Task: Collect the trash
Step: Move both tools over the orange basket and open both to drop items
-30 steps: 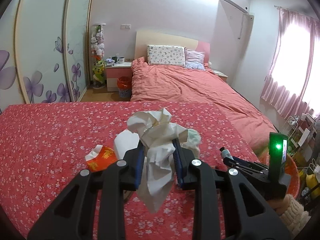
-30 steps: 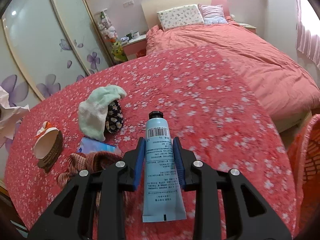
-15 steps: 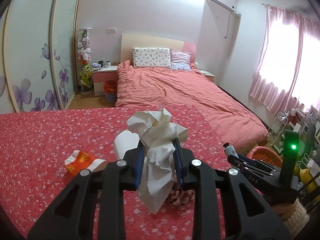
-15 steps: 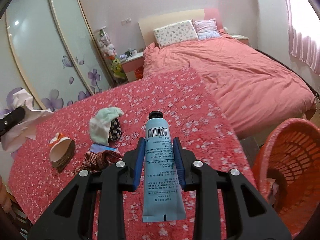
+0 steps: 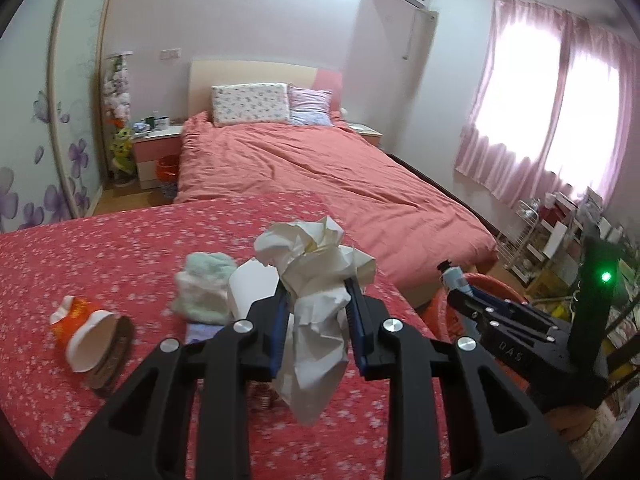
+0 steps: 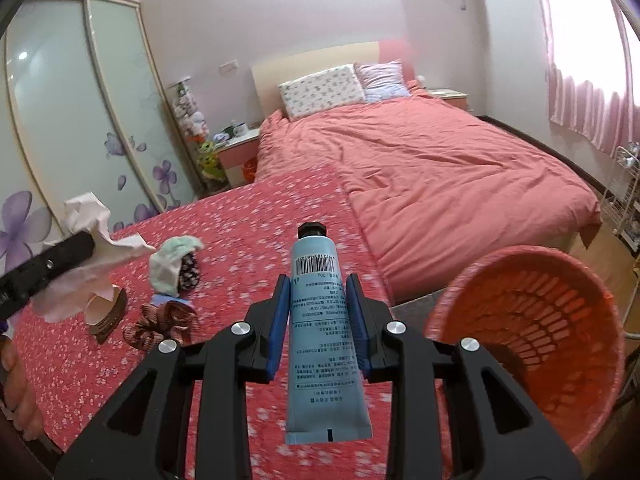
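Bearing, on a worktop (image 6: 248, 236) under red floral cloth, a tipped paper cup (image 5: 86, 340), mint towel (image 6: 170, 262), dark patterned pouch (image 6: 188, 274) and plaid cloth (image 6: 162, 324).

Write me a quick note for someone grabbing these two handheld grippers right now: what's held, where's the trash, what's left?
Left gripper: shut on crumpled tissue.
Right gripper: shut on blue tube.
Orange bin: beside the table, to the right of the right gripper, open side facing it.
Done: both pieces lifted off the table.
Left: drop both in the bin. A torn paper cup lies on the table and may be trash too; cloth items lie nearby.
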